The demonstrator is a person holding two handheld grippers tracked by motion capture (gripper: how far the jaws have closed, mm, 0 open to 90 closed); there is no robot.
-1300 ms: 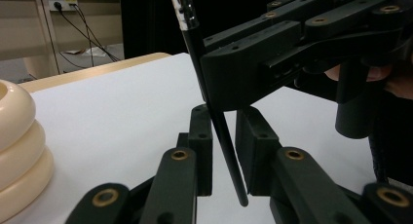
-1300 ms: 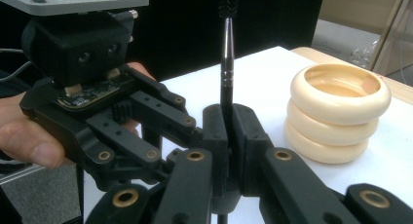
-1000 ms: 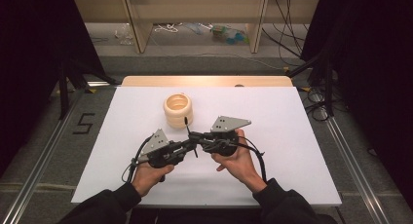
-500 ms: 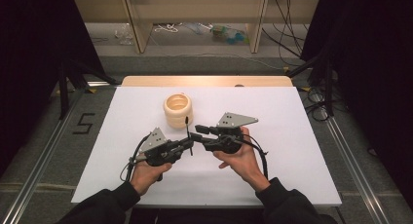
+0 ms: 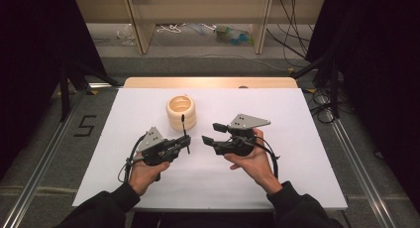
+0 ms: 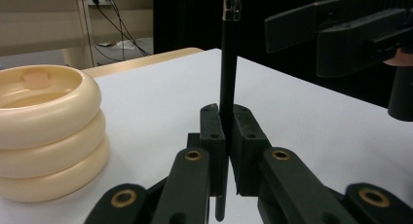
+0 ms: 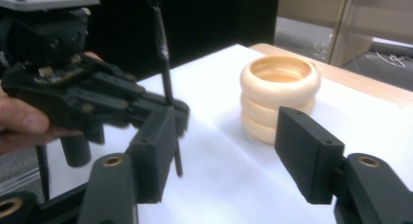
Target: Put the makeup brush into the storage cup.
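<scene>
Left gripper [image 5: 184, 143]: clenched on a thin black stick [image 5: 183, 126], the two pads pinching it low on its shaft; in the left gripper view [image 6: 223, 151] the stick [image 6: 228, 63] stood nearly upright between the pads, a short tail poking out below them.
Right gripper [image 5: 210, 133]: released, its jaws having just been opening, nothing between them; it pointed toward the left gripper from close by. In the right gripper view [image 7: 229, 151] the stick [image 7: 163, 48] rose just beyond its left-hand pad.
Stick relative to grippers: held in the left, apart from the right, its top clear above both.
Cream ring holder [image 5: 181, 111]: three stacked rings, hollow on top, on the worktop [image 5: 297, 119] just ahead of the left gripper and near the stick's tip.
Risk, slip: the pinch was on a narrow round shaft, so a knock or tilt might have let the stick pivot or slide down through the pads.
Risk, collision: the open right gripper sat close; drifting inward could have nudged the stick askew.
Risk, holder: a tilted stick lowered toward the rings might have caught the rim and shoved the stack.
</scene>
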